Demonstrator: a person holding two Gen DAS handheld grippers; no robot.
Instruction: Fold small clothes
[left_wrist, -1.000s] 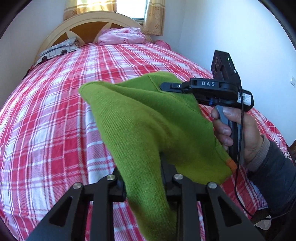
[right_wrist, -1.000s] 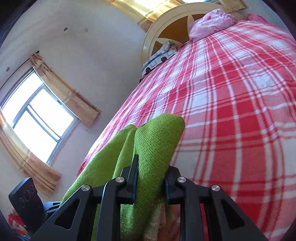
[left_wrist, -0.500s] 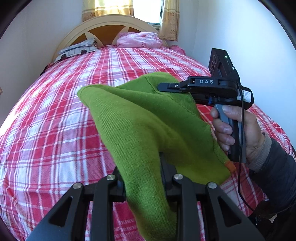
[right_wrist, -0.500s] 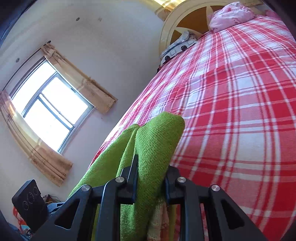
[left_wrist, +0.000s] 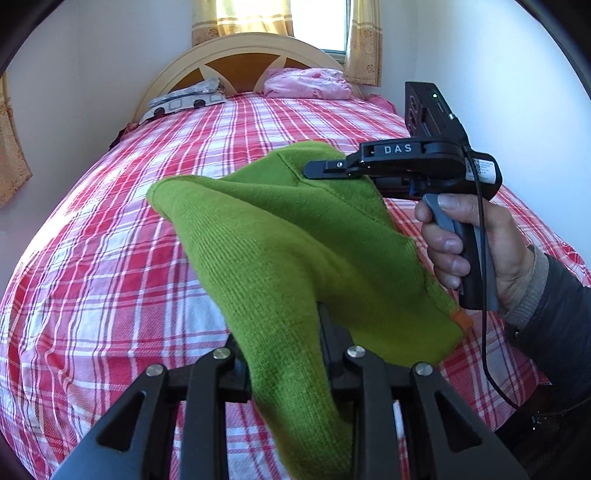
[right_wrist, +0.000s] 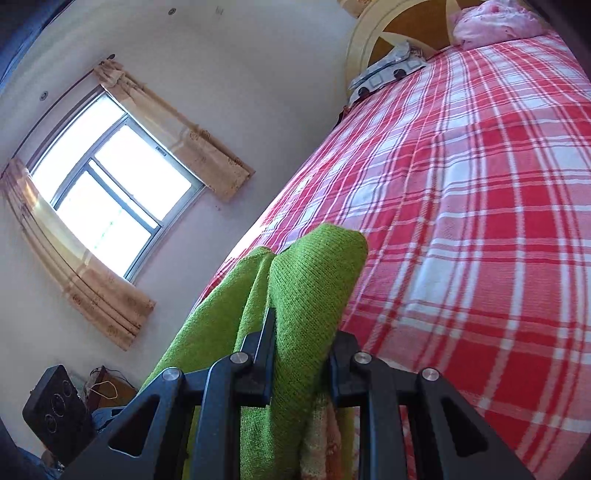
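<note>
A small green knit garment (left_wrist: 295, 251) hangs in the air above a red and white checked bed (left_wrist: 110, 288), stretched between both grippers. My left gripper (left_wrist: 284, 332) is shut on its near edge, the cloth bunched between the fingers. In the left wrist view the right gripper (left_wrist: 314, 170), held by a person's hand (left_wrist: 476, 243), pinches the far corner of the garment. In the right wrist view the right gripper (right_wrist: 303, 332) is shut on a fold of the green garment (right_wrist: 314, 280), which hides its fingertips. A small orange tag (left_wrist: 461, 318) shows at the garment's lower right corner.
A pink pillow (left_wrist: 308, 83) and a grey patterned pillow (left_wrist: 184, 101) lie by the wooden headboard (left_wrist: 236, 59). Walls run close along both sides of the bed. A curtained window (right_wrist: 107, 195) sits on the side wall. A black tracker box (right_wrist: 55, 410) shows at the lower left of the right wrist view.
Both grippers have carried the green garment sideways over the bed, and the headboard and pillows have shifted right in both views. The grips on the cloth are unchanged.
</note>
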